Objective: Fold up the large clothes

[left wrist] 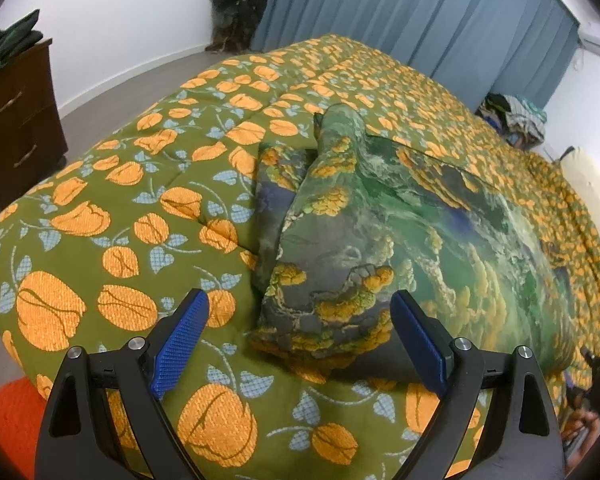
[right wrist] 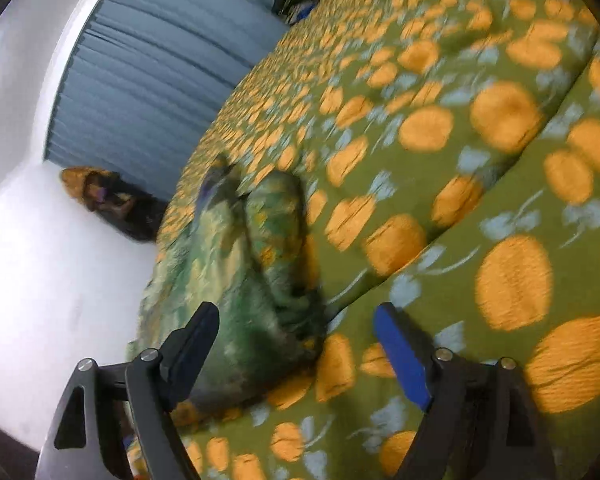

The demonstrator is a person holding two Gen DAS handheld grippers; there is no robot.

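Observation:
A green garment with a yellow and blue print [left wrist: 364, 232] lies partly folded on the bed, one flap bunched up toward me. My left gripper [left wrist: 300, 312] is open, its blue pads either side of the garment's near corner, just above it, holding nothing. In the right wrist view, which is rolled and blurred, the same garment [right wrist: 244, 264] lies left of centre. My right gripper [right wrist: 296, 320] is open, its left finger over the garment's near edge, its right finger over the bedspread.
The bed is covered by a green bedspread with orange flowers [left wrist: 120, 208]. A dark wooden dresser [left wrist: 16, 120] stands at left, blue curtains [left wrist: 420, 12] behind. A pile of clothes [left wrist: 516, 116] sits at the far corner. An orange object [left wrist: 8, 420] lies low left.

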